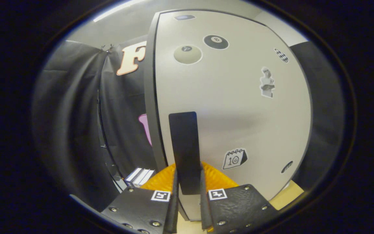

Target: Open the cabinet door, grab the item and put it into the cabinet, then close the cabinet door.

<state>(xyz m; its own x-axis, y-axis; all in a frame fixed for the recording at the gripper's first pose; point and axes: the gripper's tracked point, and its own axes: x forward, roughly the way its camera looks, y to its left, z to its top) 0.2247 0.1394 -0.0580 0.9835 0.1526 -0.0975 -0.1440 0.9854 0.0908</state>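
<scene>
Gripper view puts my tool right up against the white cabinet door, with the flat black vertical door handle standing between my two fingers. Both fingers lie against the lower part of the handle, one on its left side and one on its right, so my tool is clamped on it. The handle rises well above the fingertips and its bottom end sits just between them.

The door is dotted with stickers: a black eight-ball sticker and a pale grey ball sticker near the top, a small figure sticker further right, and a calendar sticker low down, just right of the handle. The door's dark left edge runs beside the black cloth wall; whether the door is fully shut or slightly ajar I cannot tell.

To the near left, beyond my left finger, a small white and dark box lies beside the cabinet's foot. A strip of pale wooden tabletop shows at the near right, below the door's corner.
</scene>
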